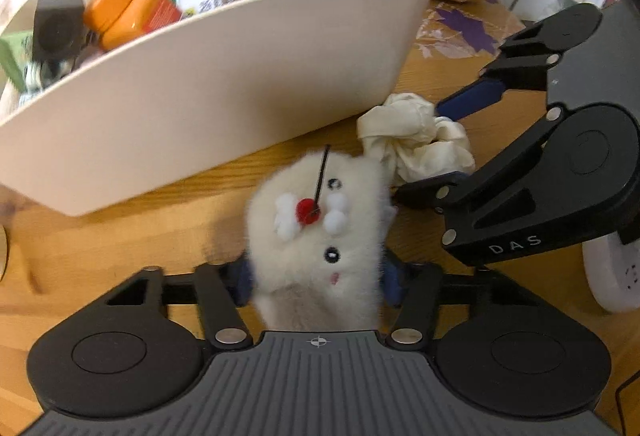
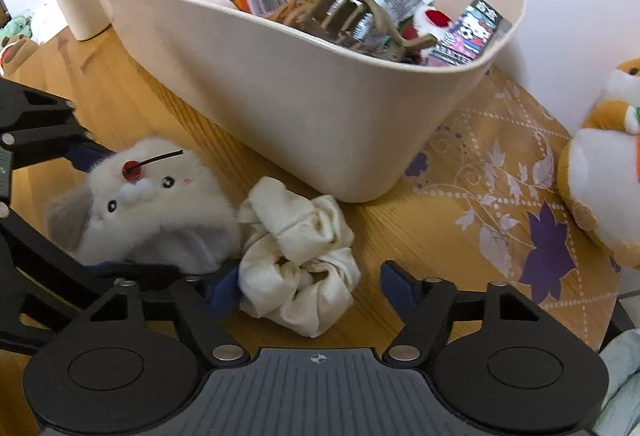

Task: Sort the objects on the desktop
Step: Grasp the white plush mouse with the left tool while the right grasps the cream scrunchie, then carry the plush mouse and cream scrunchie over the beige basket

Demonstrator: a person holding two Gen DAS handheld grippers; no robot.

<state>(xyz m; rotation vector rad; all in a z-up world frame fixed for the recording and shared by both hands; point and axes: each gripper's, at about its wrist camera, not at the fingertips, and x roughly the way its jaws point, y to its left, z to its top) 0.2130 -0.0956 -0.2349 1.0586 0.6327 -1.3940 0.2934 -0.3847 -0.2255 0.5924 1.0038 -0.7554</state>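
A: Left gripper (image 1: pixel 318 278) first. Holding something?

B: Clamped on the plush (image 1: pixel 320 228), one pad on each flank, fur pressed in. Probably grasped so for lifting into the bin (image 1: pixel 224 83), just beyond.

A: And to the right?

B: Scrunchie (image 2: pixel 298 256) on the table (image 2: pixel 400 236), touching the plush. Right gripper (image 2: pixel 310 292) astride it: left pad touching, right pad apart. Not yet clenched. Bin far behind, already quite full.

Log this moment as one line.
left tool: closed on white plush | right tool: open around cream scrunchie | bin: behind, part-filled | stage: picking
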